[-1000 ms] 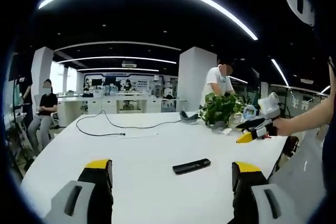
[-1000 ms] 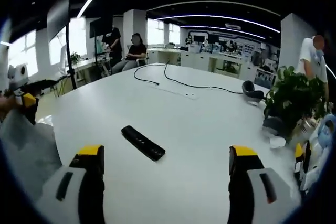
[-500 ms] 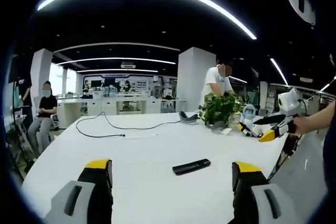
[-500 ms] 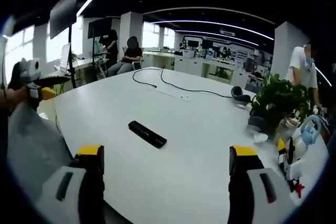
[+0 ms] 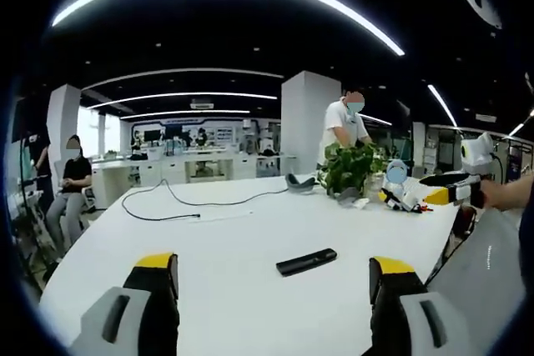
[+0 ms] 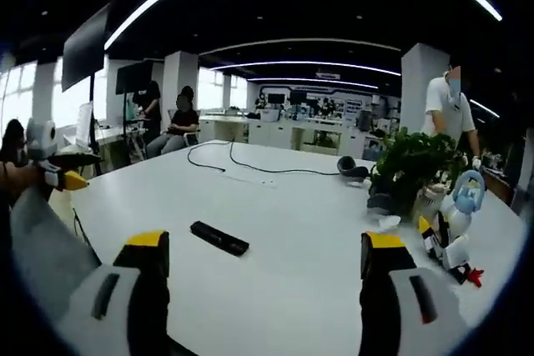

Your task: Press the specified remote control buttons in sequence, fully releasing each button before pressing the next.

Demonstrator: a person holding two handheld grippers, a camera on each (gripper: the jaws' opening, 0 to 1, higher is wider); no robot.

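Nothing looks pressed yet: both tools, left (image 5: 271,306) and right (image 6: 265,289), gape wide and empty, well short of the remote (image 5: 306,262) at twelve o'clock on the bench (image 5: 234,223).

A potted plant (image 6: 410,166), toy robot (image 6: 454,223) and headphones (image 6: 351,167) stood near the white tabletop's (image 6: 292,239) far edge; a black cable (image 5: 179,203) lay there.

Black remote (image 5: 306,262), white table (image 5: 234,231), yellow-tipped jaws, green plant (image 6: 413,164).
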